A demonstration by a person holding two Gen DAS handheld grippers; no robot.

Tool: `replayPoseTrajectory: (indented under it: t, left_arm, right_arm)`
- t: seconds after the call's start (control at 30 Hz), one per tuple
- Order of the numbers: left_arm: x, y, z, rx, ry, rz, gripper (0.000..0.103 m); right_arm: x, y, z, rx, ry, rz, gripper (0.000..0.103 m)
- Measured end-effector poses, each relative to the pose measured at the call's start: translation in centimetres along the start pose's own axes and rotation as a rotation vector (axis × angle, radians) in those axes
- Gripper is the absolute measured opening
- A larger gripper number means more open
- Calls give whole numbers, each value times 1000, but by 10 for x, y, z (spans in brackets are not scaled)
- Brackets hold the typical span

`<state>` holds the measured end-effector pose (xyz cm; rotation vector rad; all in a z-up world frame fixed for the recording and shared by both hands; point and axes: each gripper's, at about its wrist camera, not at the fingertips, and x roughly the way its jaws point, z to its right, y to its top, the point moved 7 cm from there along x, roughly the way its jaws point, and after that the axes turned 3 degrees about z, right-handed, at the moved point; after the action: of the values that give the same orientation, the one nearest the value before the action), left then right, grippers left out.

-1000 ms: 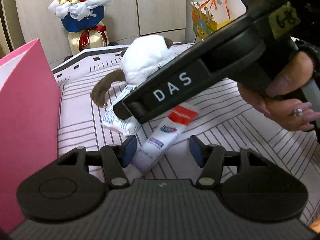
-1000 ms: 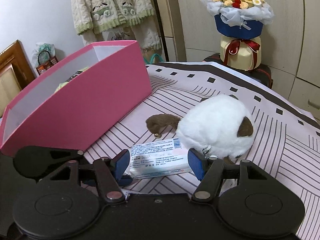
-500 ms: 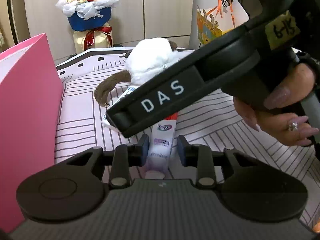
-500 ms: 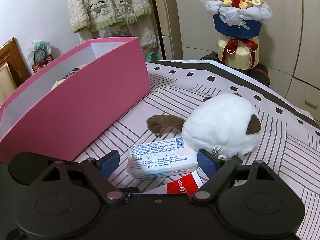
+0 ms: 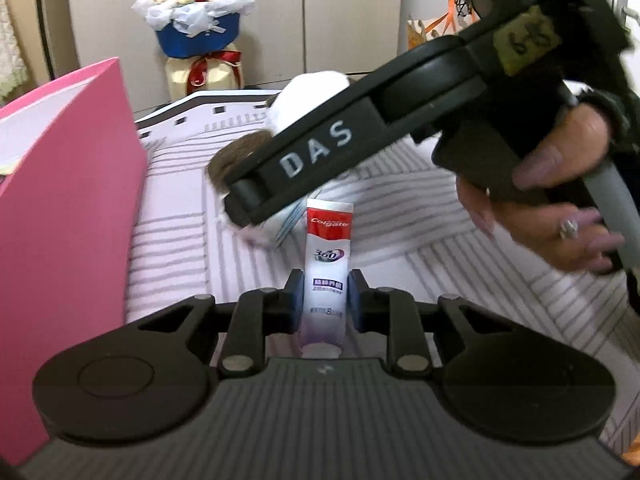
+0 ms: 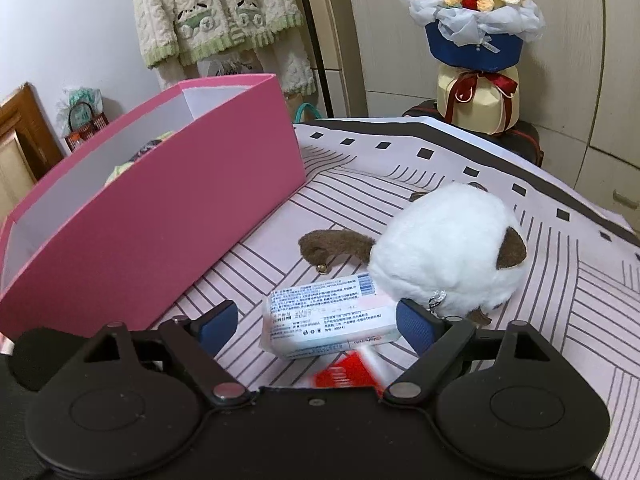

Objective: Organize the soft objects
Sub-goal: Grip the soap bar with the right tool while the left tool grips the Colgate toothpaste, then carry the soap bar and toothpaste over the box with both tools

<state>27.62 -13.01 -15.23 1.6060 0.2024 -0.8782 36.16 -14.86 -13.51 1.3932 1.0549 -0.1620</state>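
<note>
Left gripper (image 5: 322,295) pinches my toothpaste tube (image 5: 327,264) | right gripper (image 6: 316,326) spread wide around tissue pack (image 6: 326,320) | plush toy (image 6: 444,248) touching pack | pink box (image 6: 168,216) left

Striped cloth (image 6: 568,304): pale pink with dark lines and a border of black squares; it serves as the landmark here. Flower bouquet (image 6: 476,12): beyond the cloth's far edge, upright, yellow and red blooms in white tissue, blue wrap, cream base tied with a red ribbon (image 6: 480,84); also seen in the left wrist view (image 5: 200,12). Fleece garments (image 6: 212,12): cream with green trim, hanging on the wall beyond the cloth's far left corner. Cabinet doors (image 6: 572,92): beige, behind the bouquet. Wooden frame (image 6: 24,136): far left of the cloth, against the wall. Small basket (image 6: 84,128): just beside that frame; contents unclear.
</note>
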Motion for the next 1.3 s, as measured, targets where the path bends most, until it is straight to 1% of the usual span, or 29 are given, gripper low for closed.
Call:
replayPoseTrajectory:
  t: [0.1, 0.2, 0.33, 0.43, 0.53, 0.6, 0.67, 0.8, 0.9, 0.97, 1.13, 1.3]
  left_arm:
    - [-15, -10, -2, -29, -7, -16, 22]
    - [-24, -14, -5, -65, -27, -28, 22]
    - [-25, -15, -7, -61, -18, -22, 22]
    - [-22, -16, -9, -68, -19, -29, 22]
    - [-22, -16, -10, -75, -20, -28, 22]
    - [-24, -16, -10, -73, -18, -26, 22]
    - [-27, -16, -8, -62, -17, -19, 22]
    - [-34, -18, -7, -60, -26, -17, 22]
    - [-37, -20, -5, -82, -68, -34, 22]
    - [-40, -22, -2, -84, -83, -41, 22]
    - [-54, -23, 4, -71, -80, -20, 22]
    - [-66, -25, -1, -117, -120, -29, 22]
  right_arm:
    - [4, -3, -3, -36, -21, -13, 98]
    - [13, -6, -5, -74, -66, -24, 99]
    - [24, -9, -2, -90, -113, -41, 100]
    - [28, -10, -2, -126, -144, -24, 101]
    - [26, -10, -3, -133, -141, 1, 100]
    - [23, -11, -3, -136, -146, 29, 94]
    - [18, -13, -5, -131, -142, 36, 85]
    - [4, -20, -10, -114, -123, 32, 83]
    - [-5, -27, -17, -98, -108, 31, 83]
    - [-12, -29, -19, -85, -99, 37, 83]
    - [-27, -26, -22, -66, -102, 74, 83]
    - [-40, -30, -29, -64, -93, 85, 83]
